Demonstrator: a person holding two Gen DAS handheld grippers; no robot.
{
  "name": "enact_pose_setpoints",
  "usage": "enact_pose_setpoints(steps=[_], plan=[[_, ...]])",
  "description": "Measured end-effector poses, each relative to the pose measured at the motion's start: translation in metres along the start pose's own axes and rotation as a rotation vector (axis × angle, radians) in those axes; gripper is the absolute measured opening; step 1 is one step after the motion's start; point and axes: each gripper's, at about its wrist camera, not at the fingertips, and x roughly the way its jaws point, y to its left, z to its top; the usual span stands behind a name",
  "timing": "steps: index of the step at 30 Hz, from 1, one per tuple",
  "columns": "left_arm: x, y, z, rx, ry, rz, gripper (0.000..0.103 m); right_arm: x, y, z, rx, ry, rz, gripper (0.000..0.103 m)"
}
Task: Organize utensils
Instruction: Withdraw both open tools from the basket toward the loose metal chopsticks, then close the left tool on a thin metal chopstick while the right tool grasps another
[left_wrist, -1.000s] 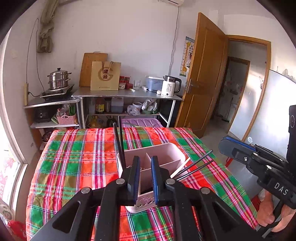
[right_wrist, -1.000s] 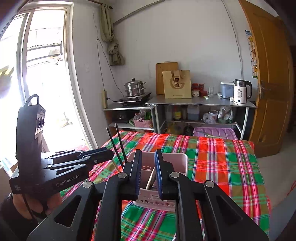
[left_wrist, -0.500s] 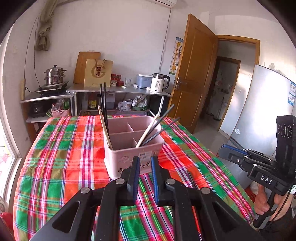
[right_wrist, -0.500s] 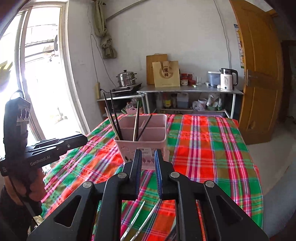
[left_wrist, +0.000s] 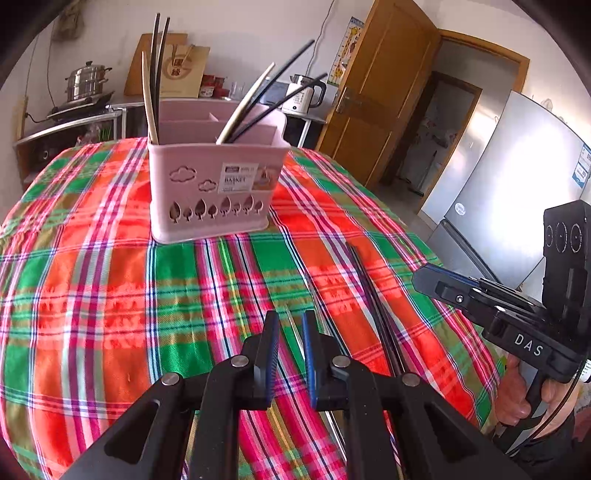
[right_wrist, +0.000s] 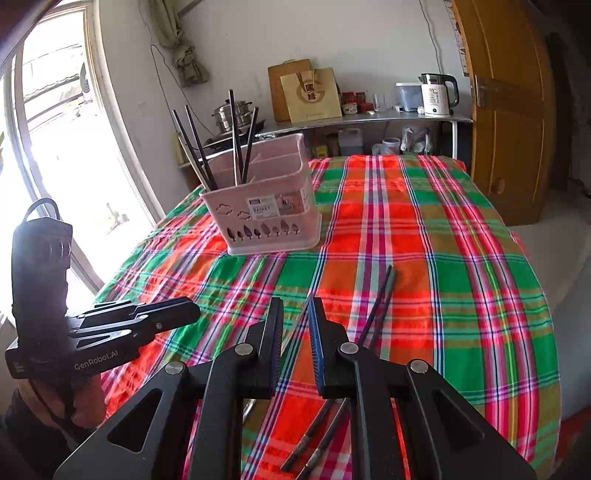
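Left gripper (left_wrist: 290, 321) low centre, jaws a narrow gap apart, nothing between them; right gripper (right_wrist: 295, 308) the same, empty. Just beyond, a pair of dark slender chopsticks (right_wrist: 376, 308) lies loose on the red-and-green plaid tablecloth (right_wrist: 424, 258). Upper centre, the pink plastic utensil basket (left_wrist: 214, 188) already holds several sticks, so it's partly sorted, I'd say. Only the right view shows two more dark chopsticks (right_wrist: 317, 439) at the bottom edge.
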Motion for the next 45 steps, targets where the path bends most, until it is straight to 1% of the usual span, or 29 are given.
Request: enact_pose_setpoints(steps=[6,12,14,17,20,21,24,28,32,35,41,45], plan=[[0.028,-0.003,-0.008,-0.008,0.078,-0.010,0.012,0.007,-0.011,-0.010,0.038,0.024,0.004,0.014],[0.049,-0.012,-0.011,0.000,0.128,-0.015,0.012,0.011,-0.016,-0.015,0.049,0.038,0.006,0.014],[0.056,-0.014,-0.011,0.005,0.142,-0.006,0.012,0.014,-0.016,-0.017,0.052,0.045,0.010,0.014],[0.065,-0.017,-0.012,0.024,0.166,0.028,0.012,0.018,-0.017,-0.017,0.058,0.054,0.012,0.014],[0.066,-0.019,-0.012,0.056,0.150,0.048,0.011,0.021,-0.017,-0.018,0.058,0.060,0.014,0.014],[0.067,-0.018,-0.012,0.059,0.148,0.057,0.008,0.023,-0.016,-0.017,0.057,0.063,0.015,0.014],[0.066,-0.011,-0.010,0.047,0.138,0.057,0.007,0.028,-0.014,-0.017,0.051,0.074,0.019,0.014],[0.059,0.003,-0.010,0.035,0.121,0.099,0.007,0.036,-0.010,-0.018,0.042,0.094,0.025,0.014],[0.048,0.028,-0.008,-0.022,0.107,0.138,0.005,0.048,-0.004,-0.016,0.033,0.115,0.032,0.014],[0.040,0.047,-0.007,-0.056,0.095,0.184,0.005,0.059,0.002,-0.014,0.018,0.134,0.030,0.014],[0.028,0.076,-0.007,-0.105,0.083,0.221,0.005,0.086,0.005,-0.009,0.013,0.182,-0.005,0.014],[0.025,0.089,-0.005,-0.128,0.080,0.223,0.006,0.099,0.003,-0.005,0.016,0.212,-0.030,0.014]])
